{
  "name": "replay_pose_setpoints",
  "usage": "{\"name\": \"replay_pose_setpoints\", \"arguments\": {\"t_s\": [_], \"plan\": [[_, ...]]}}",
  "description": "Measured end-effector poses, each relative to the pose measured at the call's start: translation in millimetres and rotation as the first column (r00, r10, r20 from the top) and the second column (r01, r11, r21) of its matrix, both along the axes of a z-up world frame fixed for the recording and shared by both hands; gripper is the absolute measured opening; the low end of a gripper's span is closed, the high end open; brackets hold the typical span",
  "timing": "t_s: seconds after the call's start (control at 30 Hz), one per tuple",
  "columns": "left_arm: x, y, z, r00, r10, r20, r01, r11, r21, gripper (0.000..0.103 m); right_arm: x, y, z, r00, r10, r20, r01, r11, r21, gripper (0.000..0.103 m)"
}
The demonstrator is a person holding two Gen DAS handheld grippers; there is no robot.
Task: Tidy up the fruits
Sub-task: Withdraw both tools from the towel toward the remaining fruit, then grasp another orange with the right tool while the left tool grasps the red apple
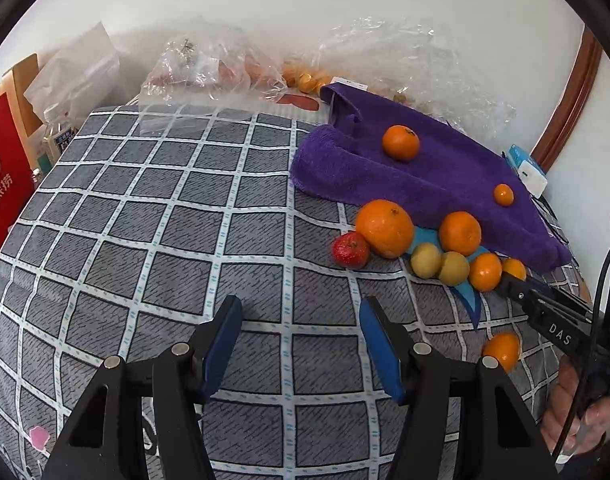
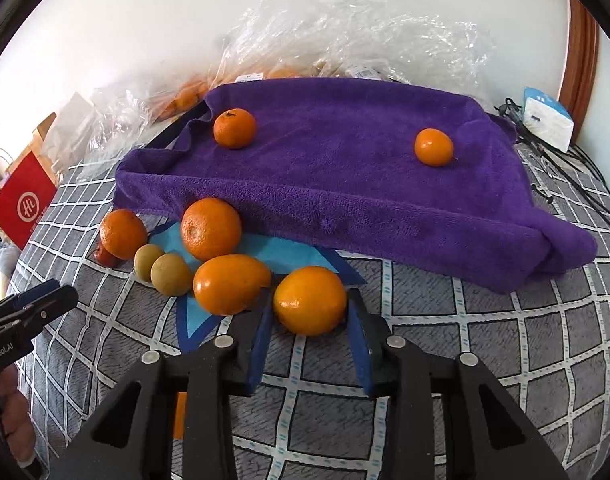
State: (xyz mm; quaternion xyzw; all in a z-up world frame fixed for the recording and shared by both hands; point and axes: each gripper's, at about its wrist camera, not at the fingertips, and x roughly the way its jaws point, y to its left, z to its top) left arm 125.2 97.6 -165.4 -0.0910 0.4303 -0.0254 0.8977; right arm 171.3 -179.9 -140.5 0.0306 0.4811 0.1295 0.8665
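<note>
The right tongs [image 2: 310, 322] are clamped on a small orange [image 2: 310, 300] that sits on the grey checked cloth [image 2: 485, 344], a blue pad pressed to each side. This fruit is slightly oval, its long axis running across the view from pad to pad. Just to its left lies a second orange [image 2: 231, 284], egg-shaped, with its narrower end pointing right towards the gripped one.

The left tongs [image 1: 301, 340] stand apart with nothing between them, over bare checked cloth to the left of the fruit.

In the right wrist view, two oranges rest on the purple towel [image 2: 345, 184], well apart: one [image 2: 235, 128] at the back left, one [image 2: 434, 147] at the back right. In front of the towel's edge are four oranges in all, counting the gripped one, two yellow-green fruits [image 2: 163, 268] side by side and touching, and one red fruit [image 1: 350, 250], mostly hidden here behind the leftmost orange [image 2: 123, 233]. The left wrist view shows one more orange [image 1: 502, 350] lying apart, near the right tongs' body.

Clear plastic bags [image 2: 345, 32] are heaped against the wall behind the towel.
</note>
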Motion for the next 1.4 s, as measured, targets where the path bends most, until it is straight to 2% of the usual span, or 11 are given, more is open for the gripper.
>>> {"name": "replay_pose_setpoints", "arguments": {"t_s": [0.23,0.37,0.47,0.53,0.57,0.6,0.67,0.77,0.87,1.07,1.4], "plan": [[23.2,-17.9,-0.9,1.000,0.004,0.001,-0.004,1.000,0.029,0.059,-21.1,-14.9,10.6,0.998,-0.015,0.068,0.020,0.997,-0.081,0.035],[32.7,-22.7,-0.2,1.000,0.012,0.010,-0.012,0.999,0.030,0.058,-30.9,-29.8,6.9,0.997,-0.023,0.068,0.031,0.992,-0.120,0.035],[39.4,-26.7,-2.2,1.000,0.030,0.008,-0.030,0.999,0.037,0.049,-33.2,-37.0,2.6,0.998,-0.024,0.050,0.028,0.996,-0.088,0.035],[40.2,-30.8,-3.6,1.000,0.023,0.015,-0.024,0.998,0.062,0.038,-33.3,-40.2,4.8,0.998,-0.026,0.063,0.030,0.997,-0.068,0.035],[39.6,-32.2,-4.3,1.000,0.015,0.025,-0.016,0.997,0.073,0.035,-33.1,-41.0,4.9,0.997,-0.027,0.066,0.031,0.998,-0.060,0.035],[38.4,-33.1,-5.1,0.999,0.006,0.034,-0.008,0.996,0.083,0.029,-32.5,-41.0,4.1,0.997,-0.030,0.065,0.034,0.997,-0.063,0.035],[36.0,-30.7,-4.5,0.999,-0.006,0.035,0.003,0.998,0.068,0.024,-33.5,-39.1,3.4,0.997,-0.030,0.066,0.035,0.996,-0.077,0.035],[26.7,-21.0,-4.2,0.999,-0.012,0.042,0.012,1.000,-0.010,0.023,-36.8,-36.0,5.3,0.996,-0.019,0.086,0.026,0.996,-0.091,0.035],[19.5,-16.1,-5.2,0.999,-0.008,0.049,0.010,0.999,-0.041,0.023,-36.7,-36.2,4.3,0.997,-0.016,0.078,0.023,0.996,-0.087,0.035],[15.5,-17.6,-5.3,0.998,-0.020,0.064,0.023,0.998,-0.052,0.023,-36.5,-40.4,5.1,0.996,-0.033,0.078,0.038,0.997,-0.071,0.035],[4.1,-13.0,6.1,0.987,0.005,0.159,0.009,0.996,-0.084,0.023,-38.8,-50.2,9.5,0.991,-0.094,0.100,0.098,0.995,-0.033,0.035]]}}
